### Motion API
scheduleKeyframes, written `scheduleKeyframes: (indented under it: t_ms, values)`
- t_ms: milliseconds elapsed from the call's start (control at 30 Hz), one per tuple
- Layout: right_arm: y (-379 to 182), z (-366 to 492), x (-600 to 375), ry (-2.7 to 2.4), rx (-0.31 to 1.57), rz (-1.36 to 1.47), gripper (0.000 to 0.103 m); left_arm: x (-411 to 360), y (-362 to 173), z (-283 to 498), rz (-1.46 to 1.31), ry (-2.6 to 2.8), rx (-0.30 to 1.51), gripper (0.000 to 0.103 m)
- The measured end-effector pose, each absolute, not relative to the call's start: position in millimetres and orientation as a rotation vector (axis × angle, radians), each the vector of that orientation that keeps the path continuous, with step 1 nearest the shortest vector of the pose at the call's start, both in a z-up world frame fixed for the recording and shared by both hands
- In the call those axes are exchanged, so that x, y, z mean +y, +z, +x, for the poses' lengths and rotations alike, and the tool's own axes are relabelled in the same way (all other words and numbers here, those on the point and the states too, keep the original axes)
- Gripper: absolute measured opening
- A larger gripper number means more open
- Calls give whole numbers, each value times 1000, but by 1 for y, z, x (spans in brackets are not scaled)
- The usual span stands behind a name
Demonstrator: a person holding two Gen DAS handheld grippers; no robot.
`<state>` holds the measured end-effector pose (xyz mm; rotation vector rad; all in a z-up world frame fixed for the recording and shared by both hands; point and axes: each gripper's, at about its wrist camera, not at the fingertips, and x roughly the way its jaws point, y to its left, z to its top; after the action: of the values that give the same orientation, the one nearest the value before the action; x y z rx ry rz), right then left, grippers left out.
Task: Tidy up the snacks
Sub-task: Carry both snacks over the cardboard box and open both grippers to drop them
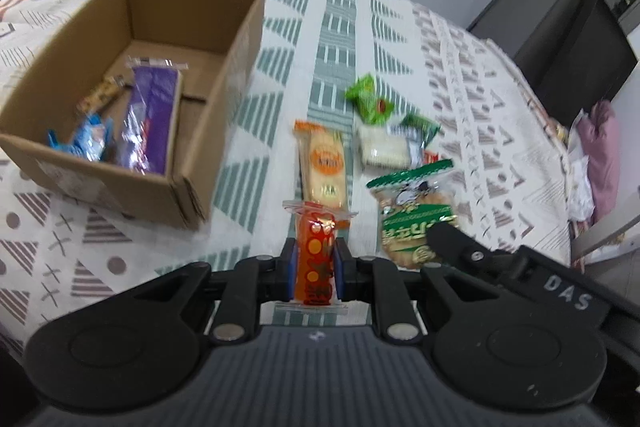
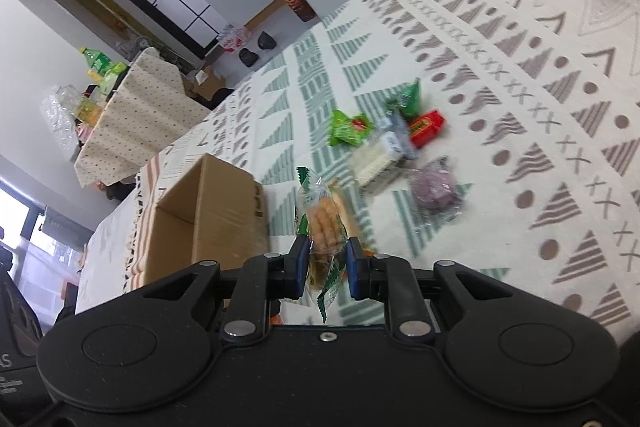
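A patterned cloth [image 1: 340, 39] in cream, green and brown covered the surface. On it, toward the left of the left wrist view, sat an open cardboard box [image 1: 224, 83]. Inside the box lay a purple packet [image 1: 154, 115], a blue wrapped snack [image 1: 86, 141] and a small brown-and-yellow bar [image 1: 98, 99].

The left gripper [image 1: 314, 267] was closed on an orange-red snack packet [image 1: 316, 251], which stood upright between its blue-padded fingers [image 1: 292, 267], just right of the box's near corner. Beyond it on the cloth lay a long orange-and-cream cracker packet [image 1: 324, 163]. To the right were a green candy wrapper [image 1: 370, 103], a white block-shaped snack [image 1: 382, 145] and a dark green packet [image 1: 420, 127].

The right gripper [image 2: 327, 267] was pinched on a clear, green-trimmed packet of biscuits [image 2: 324, 223], held on edge above the cloth and near the box [image 2: 208, 215]. The same packet appeared in the left wrist view [image 1: 416, 211], with the right gripper's black finger [image 1: 452, 239] against it.

In the right wrist view, 1 red packet [image 2: 428, 127] and 1 purple round snack in clear wrap [image 2: 436, 187] also rested on the cloth, close to the white block [image 2: 374, 157].
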<state>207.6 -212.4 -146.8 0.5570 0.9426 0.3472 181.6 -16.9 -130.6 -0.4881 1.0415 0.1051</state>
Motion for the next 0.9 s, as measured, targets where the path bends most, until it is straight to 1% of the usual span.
scheduleKeyframes:
  t_ms: [400,900]
  values:
    - [-119,213,-172,405,886,540,20,28,-90,176,-550,103,936,17]
    - [-108,223,-113,485,879,519,20,100,-73,171,-650,197,850,17]
